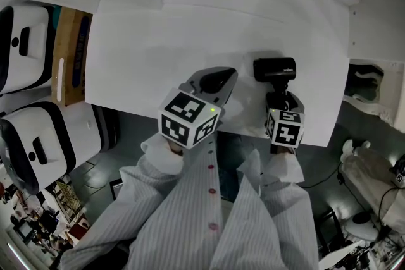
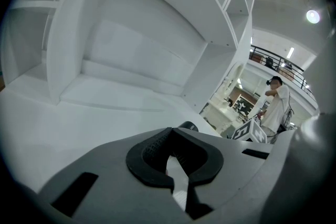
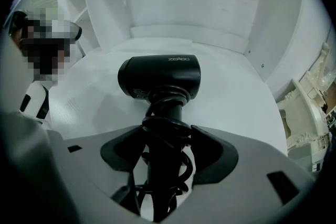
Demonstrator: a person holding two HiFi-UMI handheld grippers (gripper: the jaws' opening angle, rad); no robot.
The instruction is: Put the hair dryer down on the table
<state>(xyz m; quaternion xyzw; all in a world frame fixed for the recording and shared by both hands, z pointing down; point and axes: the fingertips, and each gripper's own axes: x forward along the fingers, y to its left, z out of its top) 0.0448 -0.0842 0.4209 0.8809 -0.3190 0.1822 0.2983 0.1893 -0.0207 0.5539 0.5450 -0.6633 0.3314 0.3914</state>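
Below the head camera, a white table (image 1: 145, 54) is seen, with both grippers held just over its near edge. The left gripper (image 1: 220, 77) is angled in over that edge; the right gripper (image 1: 279, 100) is just beside it, on its right. The black hair dryer (image 1: 274, 67) is carried ahead of the right gripper's jaws, above the table top, not far inside the near edge. Wide bare surface is left beyond both grippers and out to the left gripper's left, while the table's right edge lies near the right gripper's outer side.

Along the left gripper (image 2: 172, 131), the dark pads are seen brought together at their tips, with nothing held between them. Ahead of it, bare table (image 2: 79, 128) runs to a curved white back wall (image 2: 142, 55) and upright shelf panels.

Along the right gripper (image 3: 168, 150), the jaws are clamped on the hair dryer (image 3: 160, 75) by its handle, around which the cord (image 3: 169, 134) is coiled. The barrel is set crosswise beyond the tips. Whether it touches the table (image 3: 236, 97) cannot be told. Clear surface is left ahead of the barrel up to the rear wall, and the table's edge falls away to the gripper's right.
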